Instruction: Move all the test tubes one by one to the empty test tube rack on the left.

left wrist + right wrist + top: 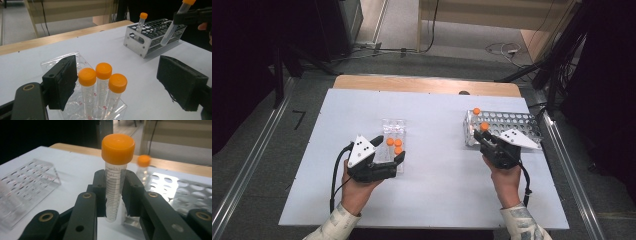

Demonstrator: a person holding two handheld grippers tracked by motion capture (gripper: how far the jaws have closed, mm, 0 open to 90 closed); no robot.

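The right gripper (pixel 115 195) had its two black jaws clamped on a clear plastic tube (pixel 114 192) with an orange cap, held roughly upright about halfway down its length. In the high view this gripper (pixel 484 137) sat at the near left corner of a metal rack (pixel 504 127) full of round holes, with the tube's tip above the rack and not yet in a hole. One tube (pixel 141 22) with an orange cap already stood in the rack's far left corner; the other holes looked empty.

The left gripper (pixel 117 82) had its jaws spread wide and held nothing. Its pads stood on either side of three capped tubes (pixel 102 85) without touching them. Those three stood close together, upright, in a clear plastic rack (pixel 393 142) near the middle of the pale table (pixel 432 195), well apart from the metal rack.

Judging by this layout, the work was moving tubes from the clear rack to the metal one. One seemed done, a second was about to be set down, and three were left. The next step would likely be lowering the held tube into a hole.
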